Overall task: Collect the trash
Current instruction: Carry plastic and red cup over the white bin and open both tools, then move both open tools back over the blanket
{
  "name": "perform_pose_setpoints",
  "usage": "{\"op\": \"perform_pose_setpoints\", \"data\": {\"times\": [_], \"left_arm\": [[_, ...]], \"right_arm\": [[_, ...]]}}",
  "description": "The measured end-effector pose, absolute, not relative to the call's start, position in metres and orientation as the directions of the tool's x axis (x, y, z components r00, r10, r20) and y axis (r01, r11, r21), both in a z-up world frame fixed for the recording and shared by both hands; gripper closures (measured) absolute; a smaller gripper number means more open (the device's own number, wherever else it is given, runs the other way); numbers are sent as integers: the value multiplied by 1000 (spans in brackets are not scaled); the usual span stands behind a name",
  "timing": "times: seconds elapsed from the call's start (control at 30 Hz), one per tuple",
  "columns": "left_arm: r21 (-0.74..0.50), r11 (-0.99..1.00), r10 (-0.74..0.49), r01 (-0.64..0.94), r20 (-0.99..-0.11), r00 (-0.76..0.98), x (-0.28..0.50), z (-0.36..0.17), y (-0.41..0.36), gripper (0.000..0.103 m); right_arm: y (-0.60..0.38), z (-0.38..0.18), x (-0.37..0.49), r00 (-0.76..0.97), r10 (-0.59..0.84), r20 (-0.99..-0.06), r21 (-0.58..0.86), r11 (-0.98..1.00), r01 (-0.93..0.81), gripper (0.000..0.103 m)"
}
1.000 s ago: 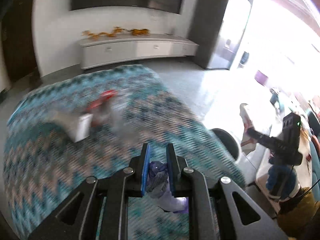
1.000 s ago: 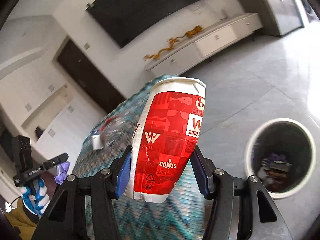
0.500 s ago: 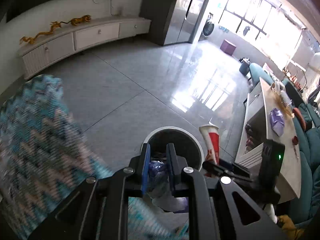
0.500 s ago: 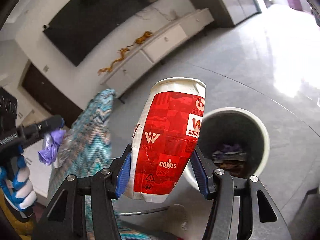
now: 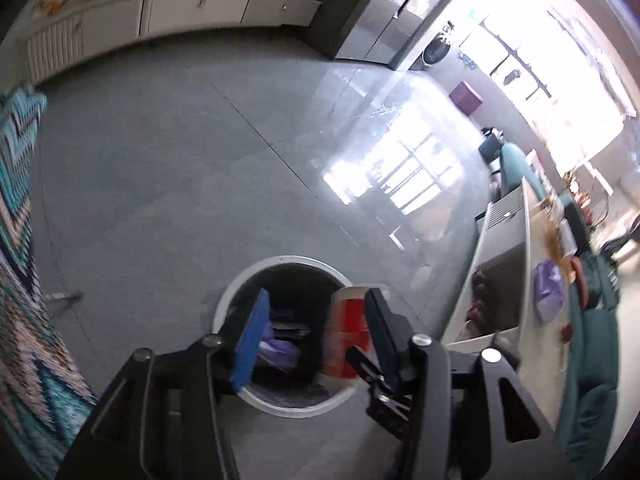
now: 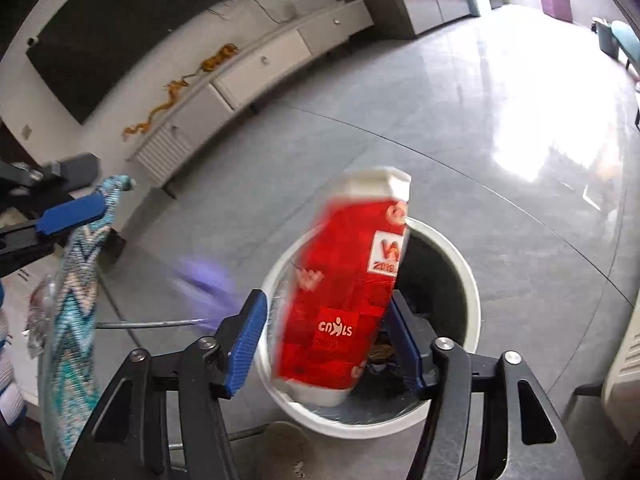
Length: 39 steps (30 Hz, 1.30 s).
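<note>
A: The right gripper point(image 6: 324, 344) is seen opening over the bin point(image 6: 472, 292); the red cup point(image 6: 344, 300) is between the pads, tilted and blurred, no longer pressed on the left.

B: And the left gripper point(image 5: 312, 332)?

A: Its jaws are also opening, nothing between them. A purple wrapper point(image 6: 208, 284) is seen blurred in the air beside the rim.

B: Then both grippers should be kept above the bin mouth until the things are inside.
</note>
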State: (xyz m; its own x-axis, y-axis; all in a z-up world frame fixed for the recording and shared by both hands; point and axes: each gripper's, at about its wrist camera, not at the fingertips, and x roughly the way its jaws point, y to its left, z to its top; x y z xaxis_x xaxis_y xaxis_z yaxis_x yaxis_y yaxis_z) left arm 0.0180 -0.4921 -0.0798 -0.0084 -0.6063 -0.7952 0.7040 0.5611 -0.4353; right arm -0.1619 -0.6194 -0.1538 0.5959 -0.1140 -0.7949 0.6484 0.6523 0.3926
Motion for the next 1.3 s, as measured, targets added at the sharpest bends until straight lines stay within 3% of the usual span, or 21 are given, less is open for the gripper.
{"op": "perform_pose_setpoints", "data": {"times": [0.3, 0.9, 1.3], "left_arm": [[-305, 541, -614, 784, -780, 120, 1, -49, -454, 54], [-60, 634, -549, 771, -737, 394, -25, 21, -247, 54], [-74, 778, -474, 624, -721, 506, -6, 32, -117, 54]], "right_arm": [[-612, -143, -178, 592, -151, -792, 381, 636, 672, 37], [-528, -20, -178, 741, -168, -650, 356, 794, 493, 37], [-448, 37, -156, 789, -100, -606, 296, 893, 340, 37]]}}
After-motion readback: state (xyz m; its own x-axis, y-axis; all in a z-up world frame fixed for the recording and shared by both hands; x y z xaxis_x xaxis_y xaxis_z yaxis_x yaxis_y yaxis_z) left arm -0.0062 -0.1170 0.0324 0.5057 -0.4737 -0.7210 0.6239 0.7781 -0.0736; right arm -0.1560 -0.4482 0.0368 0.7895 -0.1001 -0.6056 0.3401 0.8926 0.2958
